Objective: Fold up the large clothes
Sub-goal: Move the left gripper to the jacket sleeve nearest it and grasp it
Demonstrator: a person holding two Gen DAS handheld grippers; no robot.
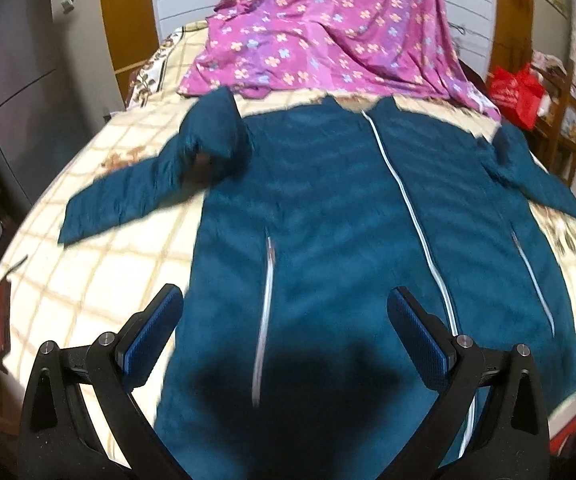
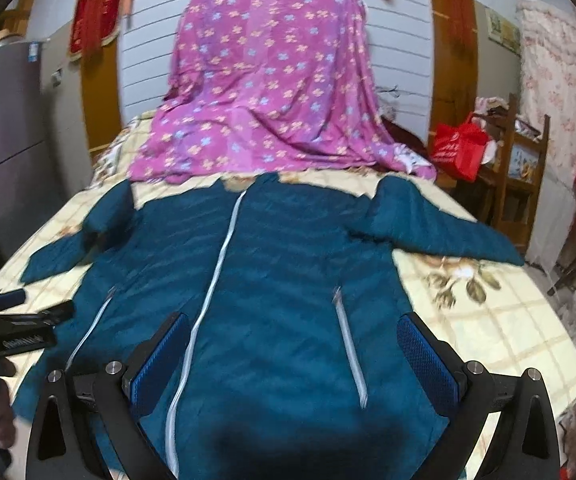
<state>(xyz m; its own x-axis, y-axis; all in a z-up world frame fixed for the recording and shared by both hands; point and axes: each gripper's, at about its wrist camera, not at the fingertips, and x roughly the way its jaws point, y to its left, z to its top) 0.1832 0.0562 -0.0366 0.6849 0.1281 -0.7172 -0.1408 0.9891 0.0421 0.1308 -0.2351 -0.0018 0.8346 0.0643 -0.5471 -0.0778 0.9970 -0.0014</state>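
Observation:
A large teal zip-up jacket lies front-up and spread flat on the bed, collar at the far end, with a white centre zipper and two pocket zippers. Its left sleeve angles out, with the shoulder part bunched. Its right sleeve stretches to the right. It also shows in the right wrist view. My left gripper is open and empty, above the jacket's lower left part. My right gripper is open and empty, above the jacket's lower middle. The left gripper shows at the left edge of the right wrist view.
The bed has a cream checked cover with flower prints. A purple flowered sheet drapes over something at the head of the bed. A red bag and wooden shelf stand at right; a grey cabinet stands at left.

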